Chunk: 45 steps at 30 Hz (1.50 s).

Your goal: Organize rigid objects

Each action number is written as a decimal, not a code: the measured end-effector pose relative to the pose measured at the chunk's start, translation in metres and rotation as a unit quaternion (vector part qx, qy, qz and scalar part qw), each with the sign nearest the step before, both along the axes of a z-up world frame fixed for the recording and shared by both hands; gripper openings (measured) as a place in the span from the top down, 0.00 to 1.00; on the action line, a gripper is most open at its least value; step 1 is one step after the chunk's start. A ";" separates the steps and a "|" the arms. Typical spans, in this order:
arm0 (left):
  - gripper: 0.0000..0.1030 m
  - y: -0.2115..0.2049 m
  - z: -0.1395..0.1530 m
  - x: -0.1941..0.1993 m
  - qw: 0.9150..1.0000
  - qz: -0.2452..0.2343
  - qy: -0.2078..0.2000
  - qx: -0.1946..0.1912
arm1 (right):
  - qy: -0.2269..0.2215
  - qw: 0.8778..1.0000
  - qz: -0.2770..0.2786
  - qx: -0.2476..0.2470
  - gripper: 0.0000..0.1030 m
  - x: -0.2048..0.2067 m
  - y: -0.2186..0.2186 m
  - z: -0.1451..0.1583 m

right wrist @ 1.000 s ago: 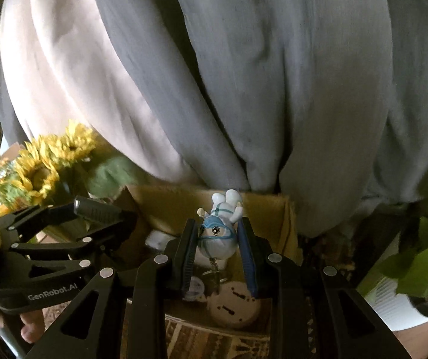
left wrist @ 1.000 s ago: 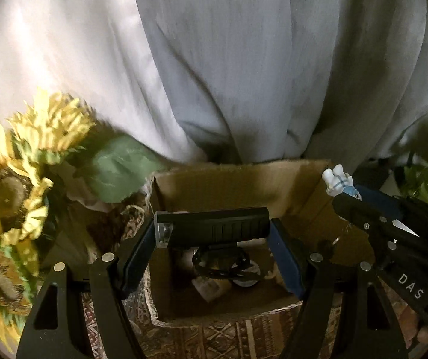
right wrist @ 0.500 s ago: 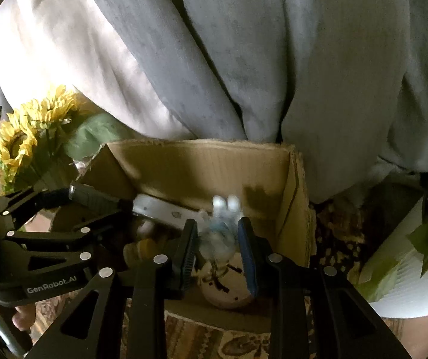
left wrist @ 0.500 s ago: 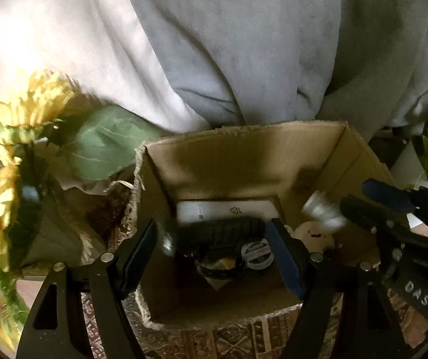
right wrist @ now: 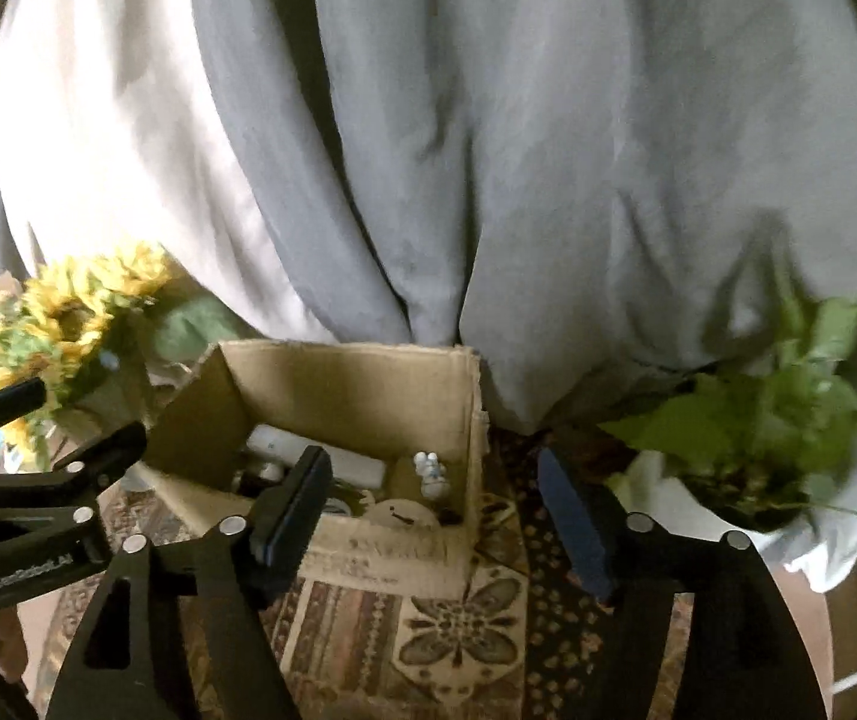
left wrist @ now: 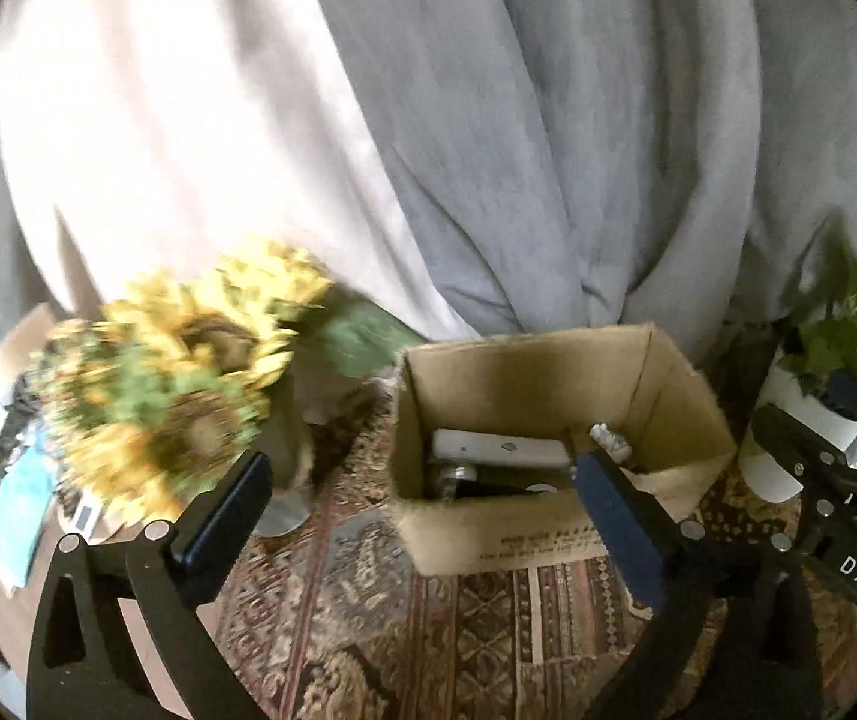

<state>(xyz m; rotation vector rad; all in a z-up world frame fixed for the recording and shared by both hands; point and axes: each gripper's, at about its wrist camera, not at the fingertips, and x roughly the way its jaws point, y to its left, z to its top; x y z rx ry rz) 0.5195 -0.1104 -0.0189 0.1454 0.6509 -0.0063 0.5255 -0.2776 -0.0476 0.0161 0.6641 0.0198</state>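
An open cardboard box (left wrist: 524,378) stands on a patterned cloth. Inside lie a flat white device (left wrist: 497,450), a black ribbed bar (left wrist: 497,489) and a small white-and-blue figurine (left wrist: 608,438). My left gripper (left wrist: 419,510) hangs back from the box's front, its jaws opening wide, with nothing held. In the right wrist view the figurine (right wrist: 431,474) rests at the right inner wall of the box (right wrist: 356,396), beside a round pale disc (right wrist: 398,516). My right gripper (right wrist: 434,510) is also drawn back, jaws opening and empty. The left gripper's body (right wrist: 38,480) shows at the left edge.
Blurred sunflowers (left wrist: 188,384) in a vase stand left of the box. A potted green plant (right wrist: 776,408) in a white pot sits to its right. A grey curtain (left wrist: 548,120) hangs close behind. Papers (left wrist: 14,492) lie at far left.
The left gripper let the black bar go into the box, and the right let go the figurine. Both pulled back and up from the box with jaws now wide.
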 end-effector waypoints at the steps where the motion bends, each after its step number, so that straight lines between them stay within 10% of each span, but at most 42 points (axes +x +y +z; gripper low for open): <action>1: 0.00 0.002 0.006 -0.015 1.000 0.007 -0.012 -0.001 | -0.005 1.000 0.000 -0.001 0.23 -0.007 -0.001 0.004; 45: 0.00 0.105 0.064 -0.392 0.993 -0.014 -0.114 -0.023 | -0.105 0.993 -0.056 0.004 0.09 -0.393 0.092 0.079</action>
